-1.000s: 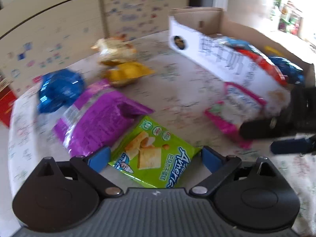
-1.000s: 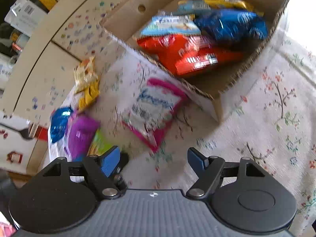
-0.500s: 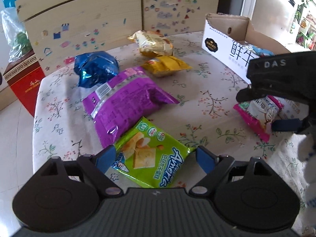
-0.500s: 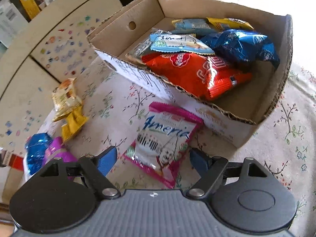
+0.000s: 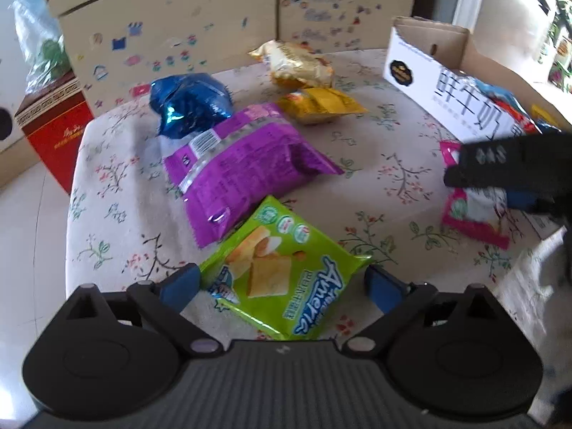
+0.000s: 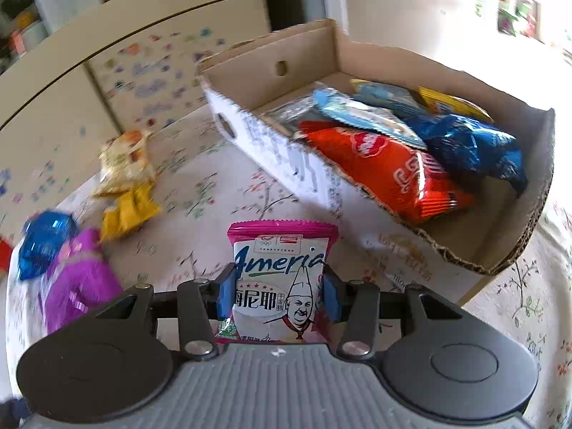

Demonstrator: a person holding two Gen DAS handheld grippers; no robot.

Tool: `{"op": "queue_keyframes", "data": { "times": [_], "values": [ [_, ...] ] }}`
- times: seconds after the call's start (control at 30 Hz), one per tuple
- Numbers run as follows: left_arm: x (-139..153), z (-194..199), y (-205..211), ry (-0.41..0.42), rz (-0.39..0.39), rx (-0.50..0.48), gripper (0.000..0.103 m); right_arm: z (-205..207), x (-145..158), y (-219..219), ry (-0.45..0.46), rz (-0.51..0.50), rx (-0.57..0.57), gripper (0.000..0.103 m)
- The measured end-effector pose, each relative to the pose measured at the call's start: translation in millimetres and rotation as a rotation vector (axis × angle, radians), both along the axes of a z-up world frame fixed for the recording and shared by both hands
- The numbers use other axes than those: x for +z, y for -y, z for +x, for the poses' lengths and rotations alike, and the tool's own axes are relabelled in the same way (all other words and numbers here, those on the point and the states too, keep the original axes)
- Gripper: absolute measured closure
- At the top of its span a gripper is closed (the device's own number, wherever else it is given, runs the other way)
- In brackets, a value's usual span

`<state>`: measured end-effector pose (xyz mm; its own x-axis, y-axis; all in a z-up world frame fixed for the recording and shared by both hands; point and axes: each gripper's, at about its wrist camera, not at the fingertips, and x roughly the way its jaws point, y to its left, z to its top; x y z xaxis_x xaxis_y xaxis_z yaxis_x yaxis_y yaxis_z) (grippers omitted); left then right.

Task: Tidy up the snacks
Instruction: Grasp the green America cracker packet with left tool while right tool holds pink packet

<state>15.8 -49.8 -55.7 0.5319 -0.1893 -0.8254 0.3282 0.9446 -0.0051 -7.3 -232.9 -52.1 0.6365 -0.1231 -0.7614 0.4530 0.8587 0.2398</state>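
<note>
Two views were examined, left wrist first.

Left wrist view: the left gripper [image 5: 282, 282] stands wide at lower centre, its blue pads either side of the green cracker packet [image 5: 286, 279] without pressing it; the jaws narrowed and have just been opening again, with that packet between them and not gripped. Above it on the floral tablecloth [image 5: 386, 157] lie the purple bag [image 5: 243, 168], the blue foil bag [image 5: 189, 103], the yellow packet [image 5: 321, 105] and the gold packet [image 5: 296, 60]. At right edge the right gripper [image 5: 500, 186] sits over the pink packet [image 5: 472, 211], just in front of the cardboard box [image 5: 429, 82]. A second ago that gripper was blurred and lower in the frame, beside the packet.

Right wrist view: the right gripper [image 6: 279, 293] has just been closing, and its pads now press both sides of the pink packet [image 6: 280, 279] at lower centre; half a second ago the packet lay free between open fingers. The cardboard box [image 6: 500, 257] fills the upper right, holding an orange bag [image 6: 386, 175], a blue bag [image 6: 464, 146] and others.

Assessment: the pink packet is secured and appears ready for transfer into the box beside it. Five packets remain loose on the cloth; the green one looks next for the left.
</note>
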Motion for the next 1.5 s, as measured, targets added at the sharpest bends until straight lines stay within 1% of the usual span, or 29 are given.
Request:
{"op": "queue_keyframes", "data": {
  "times": [0.13,0.23,0.3,0.37,0.43,0.53,0.6,0.77,0.83,0.9,0.93,1.03,1.17,1.2,1.3,1.4,1.43,1.5],
  "values": [
    [0,0,-4,-0.003,-0.007,0.008,0.005,-6,1,-7,0.003,-0.014,0.164,0.049],
    [2,-1,-10,-0.013,-0.029,0.030,0.005,-10,1,-17,0.006,-0.073,0.368,0.049],
    [5,0,-17,-0.031,-0.063,0.062,0.005,-13,-1,-19,0.005,-0.101,0.439,0.050],
    [7,-1,-24,-0.053,-0.109,0.099,0.005,-14,-1,-22,-0.004,-0.150,0.516,0.050],
    [9,-1,-32,-0.072,-0.159,0.139,0.005,-14,-1,-24,-0.016,-0.170,0.570,0.050],
    [10,1,-36,-0.083,-0.189,0.189,0.005,-12,1,-28,-0.048,-0.195,0.631,0.051],
    [11,2,-34,-0.086,-0.185,0.205,0.005,-9,3,-29,-0.069,-0.206,0.661,0.051],
    [7,7,-25,-0.084,-0.152,0.237,0.005,2,5,-24,-0.107,-0.193,0.715,0.050],
    [7,9,-20,-0.069,-0.113,0.239,0.003,7,5,-23,-0.108,-0.198,0.720,0.050],
    [7,11,-16,-0.050,-0.067,0.247,0.002,12,4,-20,-0.107,-0.203,0.701,0.050],
    [8,13,-15,-0.043,-0.058,0.260,0.002,13,4,-19,-0.105,-0.198,0.693,0.049],
    [6,20,-13,-0.057,-0.063,0.290,0.002,15,4,-18,-0.099,-0.198,0.695,0.046],
    [5,24,-5,-0.077,-0.043,0.313,0.002,17,4,-18,-0.096,-0.193,0.690,0.044],
    [5,25,-4,-0.088,-0.045,0.322,0.003,17,4,-18,-0.095,-0.190,0.687,0.044],
    [9,29,-3,-0.098,-0.083,0.347,0.003,18,3,-18,-0.092,-0.183,0.689,0.042],
    [6,29,-4,-0.128,-0.080,0.393,0.003,19,3,-17,-0.094,-0.178,0.688,0.041],
    [4,28,-3,-0.125,-0.066,0.396,0.002,19,3,-17,-0.095,-0.177,0.689,0.041],
    [2,24,2,-0.107,0.001,0.377,0.002,20,3,-17,-0.096,-0.176,0.692,0.041]
  ]
}}
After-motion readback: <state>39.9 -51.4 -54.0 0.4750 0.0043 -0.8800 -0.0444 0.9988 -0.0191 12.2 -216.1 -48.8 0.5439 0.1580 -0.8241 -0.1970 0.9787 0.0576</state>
